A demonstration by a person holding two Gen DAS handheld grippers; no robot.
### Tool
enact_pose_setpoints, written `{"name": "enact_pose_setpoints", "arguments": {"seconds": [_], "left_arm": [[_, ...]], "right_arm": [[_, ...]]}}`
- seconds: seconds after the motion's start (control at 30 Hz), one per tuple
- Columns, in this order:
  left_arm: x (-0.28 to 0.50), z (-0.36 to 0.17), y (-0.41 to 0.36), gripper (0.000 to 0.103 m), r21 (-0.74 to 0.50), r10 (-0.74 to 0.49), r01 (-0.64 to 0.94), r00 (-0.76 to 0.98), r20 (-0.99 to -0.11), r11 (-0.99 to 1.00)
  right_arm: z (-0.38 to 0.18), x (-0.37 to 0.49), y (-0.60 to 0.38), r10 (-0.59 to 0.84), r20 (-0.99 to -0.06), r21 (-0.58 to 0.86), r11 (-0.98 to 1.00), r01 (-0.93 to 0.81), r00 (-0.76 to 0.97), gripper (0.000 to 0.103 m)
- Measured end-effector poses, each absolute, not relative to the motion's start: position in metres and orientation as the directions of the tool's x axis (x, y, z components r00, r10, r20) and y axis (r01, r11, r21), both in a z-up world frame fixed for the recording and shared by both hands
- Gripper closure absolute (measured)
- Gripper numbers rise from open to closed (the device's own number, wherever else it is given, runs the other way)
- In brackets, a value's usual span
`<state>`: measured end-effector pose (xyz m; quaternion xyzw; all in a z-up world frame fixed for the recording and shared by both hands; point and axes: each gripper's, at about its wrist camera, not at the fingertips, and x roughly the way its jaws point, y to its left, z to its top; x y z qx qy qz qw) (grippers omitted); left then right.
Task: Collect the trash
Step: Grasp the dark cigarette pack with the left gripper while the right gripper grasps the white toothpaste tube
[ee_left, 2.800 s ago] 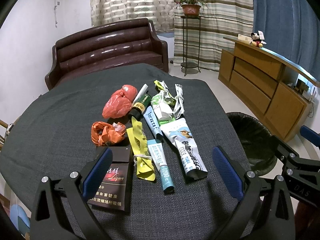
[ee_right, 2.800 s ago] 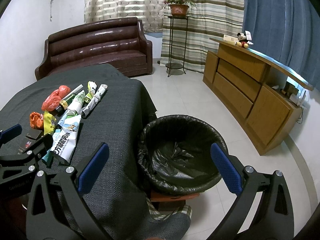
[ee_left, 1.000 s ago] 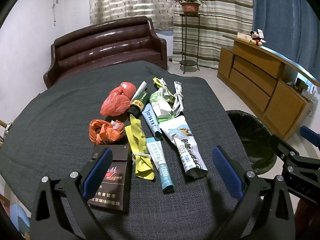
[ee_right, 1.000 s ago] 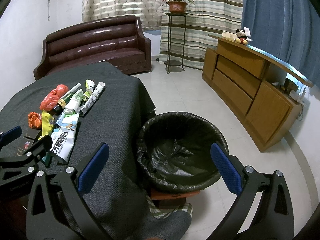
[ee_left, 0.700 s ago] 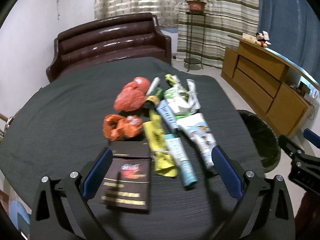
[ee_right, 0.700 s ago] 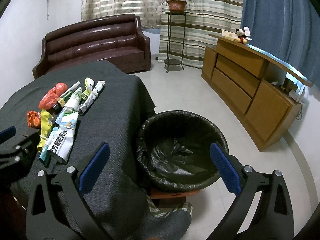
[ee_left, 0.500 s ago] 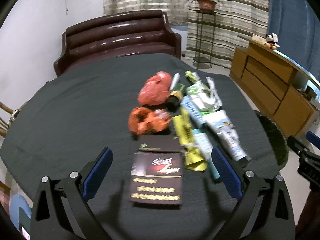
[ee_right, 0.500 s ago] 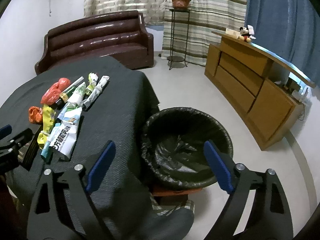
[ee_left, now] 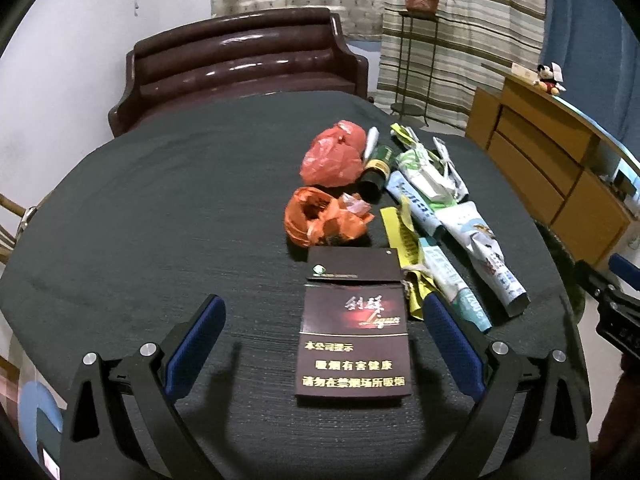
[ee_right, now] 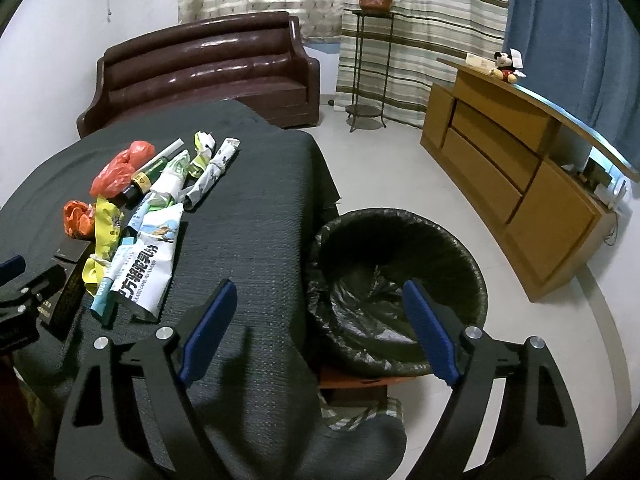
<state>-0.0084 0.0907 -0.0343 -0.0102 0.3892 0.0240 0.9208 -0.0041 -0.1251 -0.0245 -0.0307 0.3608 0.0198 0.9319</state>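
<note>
A dark cigarette pack (ee_left: 354, 320) lies on the dark table (ee_left: 160, 208), between the fingers of my open left gripper (ee_left: 326, 340). Beyond it lie a crumpled orange bag (ee_left: 324, 222), a red bag (ee_left: 332, 158), a dark bottle (ee_left: 376, 170), a yellow wrapper (ee_left: 402, 248), tubes and a white packet (ee_left: 486, 256). My right gripper (ee_right: 316, 330) is open and empty over the table edge, next to the black-lined trash bin (ee_right: 394, 288). The trash pile (ee_right: 144, 216) shows at its left.
A brown sofa (ee_left: 240, 76) stands behind the table. A wooden sideboard (ee_right: 516, 164) lines the right wall, with a plant stand (ee_right: 368, 60) by the curtains. The bin stands on the floor right of the table.
My left gripper has swung left and forward, so the cigarette pack now lies between its fingers. My right gripper has shifted left toward the table edge.
</note>
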Motion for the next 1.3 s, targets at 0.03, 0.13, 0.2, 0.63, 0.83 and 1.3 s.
{"name": "enact_pose_setpoints", "arguments": {"seconds": [0.03, 0.13, 0.2, 0.63, 0.83, 1.3], "left_arm": [[-0.006, -0.036, 0.091, 0.007, -0.001, 0.035, -0.051, 0.693, -0.720, 0.999], [-0.003, -0.041, 0.090, 0.007, 0.004, 0.037, -0.051, 0.676, -0.736, 0.999], [-0.003, -0.044, 0.090, 0.007, 0.007, 0.037, -0.048, 0.663, -0.748, 0.999], [-0.008, -0.044, 0.097, 0.049, 0.000, 0.013, -0.019, 0.659, -0.752, 1.000], [-0.012, -0.030, 0.107, 0.049, 0.017, 0.043, -0.044, 0.697, -0.716, 0.999], [0.001, -0.025, 0.148, 0.049, 0.027, 0.121, -0.144, 0.698, -0.706, 0.989]], "right_arm": [[-0.025, -0.003, -0.126, 0.015, -0.676, -0.043, 0.997, -0.059, 0.737, 0.020], [-0.025, -0.002, -0.125, 0.017, -0.679, -0.042, 0.997, -0.061, 0.734, 0.020], [-0.026, -0.003, -0.124, 0.019, -0.682, -0.040, 0.997, -0.063, 0.731, 0.020], [-0.024, -0.001, -0.111, 0.033, -0.676, -0.044, 0.995, -0.085, 0.737, 0.021], [-0.017, 0.001, -0.095, 0.067, -0.668, -0.037, 0.992, -0.122, 0.741, 0.026], [-0.020, 0.015, -0.040, 0.174, -0.695, -0.007, 0.968, -0.249, 0.697, 0.037]]}}
